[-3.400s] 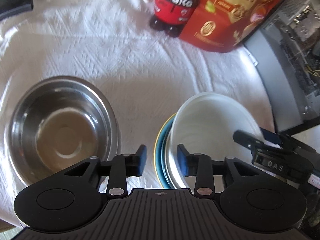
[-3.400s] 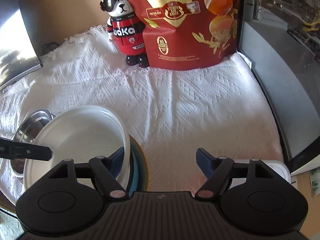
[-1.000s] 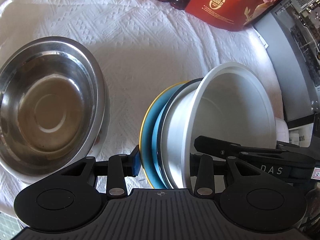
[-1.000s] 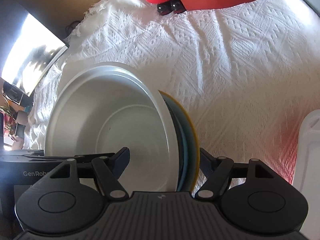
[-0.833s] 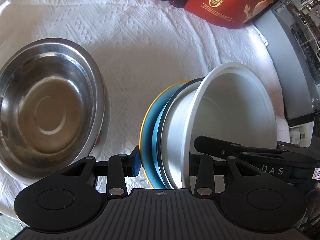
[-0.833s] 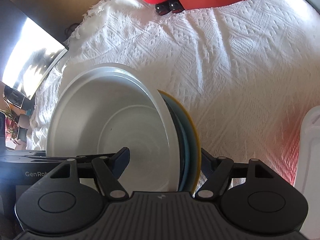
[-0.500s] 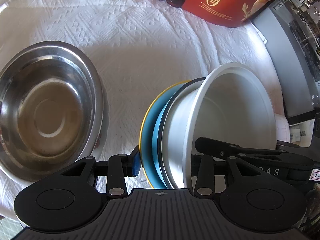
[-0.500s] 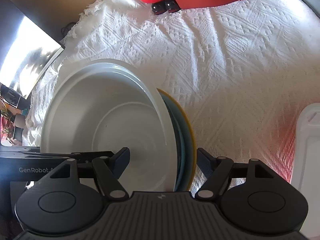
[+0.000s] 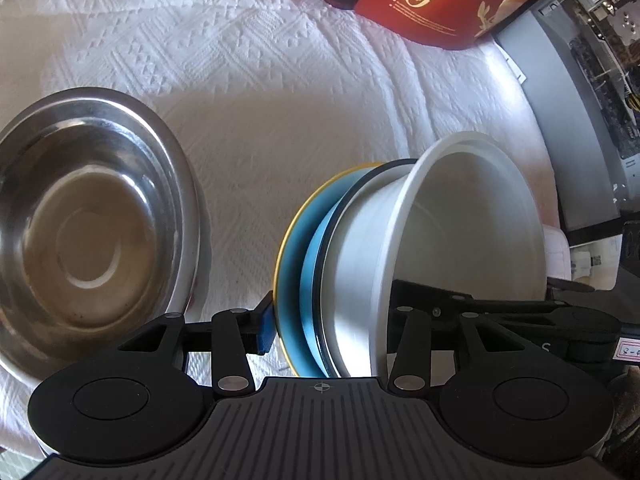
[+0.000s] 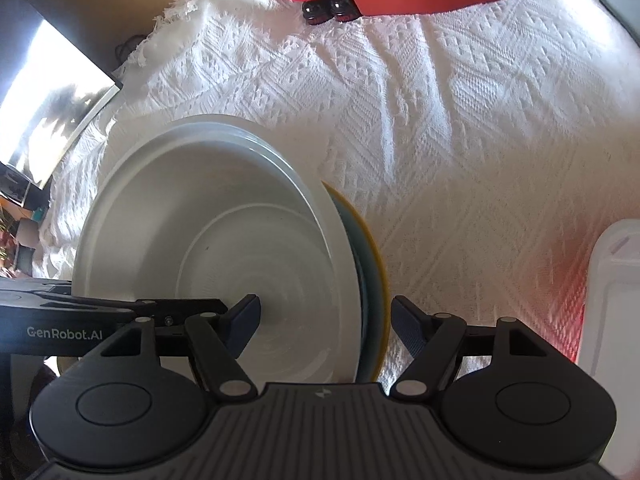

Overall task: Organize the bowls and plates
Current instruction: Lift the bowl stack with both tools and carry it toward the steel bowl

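Beside steel bowl [image 9: 92, 216], white bowl [image 9: 460, 248], red pouch [image 9: 440, 4] behind

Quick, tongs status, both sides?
Left tongs: opening, straddling the bowl-and-plate stack, apparently not gripping.
Right tongs: closing around the same stack, not clamped yet.

White bowl [image 9: 460, 216], yellow-rimmed blue plate [image 9: 294, 264], steel bowl [image 9: 88, 216], white woven-diamond cloth [image 9: 280, 80].
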The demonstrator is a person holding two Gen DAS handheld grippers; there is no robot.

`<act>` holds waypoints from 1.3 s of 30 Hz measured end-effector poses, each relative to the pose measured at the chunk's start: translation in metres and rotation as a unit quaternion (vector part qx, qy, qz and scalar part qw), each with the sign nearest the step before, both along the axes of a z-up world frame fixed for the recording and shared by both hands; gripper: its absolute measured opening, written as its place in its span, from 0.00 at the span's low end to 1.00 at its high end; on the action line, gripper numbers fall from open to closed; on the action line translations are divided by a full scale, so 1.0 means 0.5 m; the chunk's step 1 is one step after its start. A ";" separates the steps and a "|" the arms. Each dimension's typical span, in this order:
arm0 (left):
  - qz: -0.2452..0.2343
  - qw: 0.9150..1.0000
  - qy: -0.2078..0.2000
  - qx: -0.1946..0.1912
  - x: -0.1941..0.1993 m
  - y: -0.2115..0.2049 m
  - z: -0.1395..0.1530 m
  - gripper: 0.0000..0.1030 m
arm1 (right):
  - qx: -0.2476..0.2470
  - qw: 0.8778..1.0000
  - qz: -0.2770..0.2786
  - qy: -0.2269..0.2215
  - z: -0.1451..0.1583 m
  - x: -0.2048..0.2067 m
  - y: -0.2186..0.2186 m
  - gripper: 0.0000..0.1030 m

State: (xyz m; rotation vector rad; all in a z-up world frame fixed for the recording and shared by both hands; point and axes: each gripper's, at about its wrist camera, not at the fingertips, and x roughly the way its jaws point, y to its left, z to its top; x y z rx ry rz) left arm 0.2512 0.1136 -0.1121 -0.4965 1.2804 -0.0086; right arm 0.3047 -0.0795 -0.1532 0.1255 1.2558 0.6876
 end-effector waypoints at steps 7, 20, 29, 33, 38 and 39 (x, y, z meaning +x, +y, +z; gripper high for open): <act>-0.001 1.000 -0.007 0.000 -0.001 0.000 -0.002 0.46 | 0.011 1.000 0.012 0.008 0.000 0.000 0.006 0.60; -0.002 1.000 0.009 -0.024 0.011 0.019 -0.003 0.45 | -0.001 0.999 0.008 0.038 0.003 0.009 0.013 0.61; -0.004 0.999 0.031 -0.043 0.023 0.027 -0.005 0.45 | -0.012 0.998 -0.010 0.066 0.010 0.014 0.014 0.61; -0.012 0.999 0.025 -0.044 0.030 0.032 0.014 0.45 | -0.017 0.998 -0.014 0.066 0.026 0.014 0.015 0.62; -0.022 0.999 0.006 -0.042 0.037 0.050 0.068 0.45 | -0.014 0.998 -0.025 0.057 0.069 0.013 0.025 0.62; -0.024 0.999 -0.002 -0.041 0.037 0.057 0.085 0.45 | -0.015 0.998 -0.025 0.049 0.087 0.011 0.031 0.62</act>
